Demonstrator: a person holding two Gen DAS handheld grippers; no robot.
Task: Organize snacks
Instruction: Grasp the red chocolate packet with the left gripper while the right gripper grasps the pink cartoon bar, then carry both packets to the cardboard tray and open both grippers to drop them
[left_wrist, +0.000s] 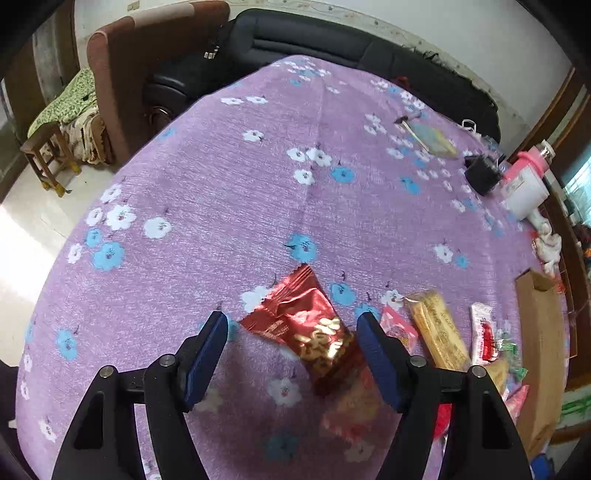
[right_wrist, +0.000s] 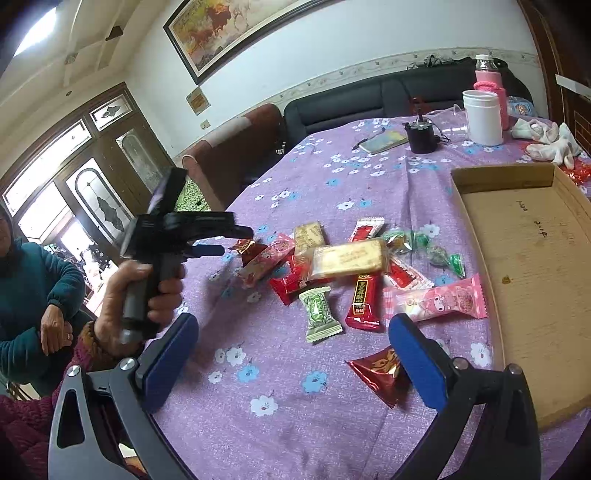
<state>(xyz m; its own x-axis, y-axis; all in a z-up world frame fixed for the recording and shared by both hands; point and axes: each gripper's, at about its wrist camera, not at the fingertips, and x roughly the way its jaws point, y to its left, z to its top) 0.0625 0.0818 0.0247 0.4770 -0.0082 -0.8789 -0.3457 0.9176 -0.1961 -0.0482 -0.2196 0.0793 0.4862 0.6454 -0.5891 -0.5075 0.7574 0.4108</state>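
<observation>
**Both grippers spread over a scatter of snack packets**

Nearest the left wrist camera, the left gripper has its blue pads apart, and a dark red foil packet lies on the purple flowered tablecloth between them; its lower end runs close to the right-hand pad, but whether that pad touches it cannot be told. No pad presses on it. Just to the right lie a small pink packet, a long yellow biscuit packet and a red-and-white packet.

In the right wrist view the right gripper is also spread wide with nothing between its pads. A red foil packet lies just beside its right pad. Beyond it sit a green-and-white sweet, a pink cartoon packet, a red bar packet and a pale biscuit packet heaped with the rest of the pile. The shallow cardboard tray stands to the right of the pile, with no snack in the part that shows.

To the left, a hand grips the handle of the left gripper above the cloth, near the pile's edge. A person in a teal top sits at the far left. Farther back stand a black cup, a white jar and a pink bottle, then the dark sofa
</observation>
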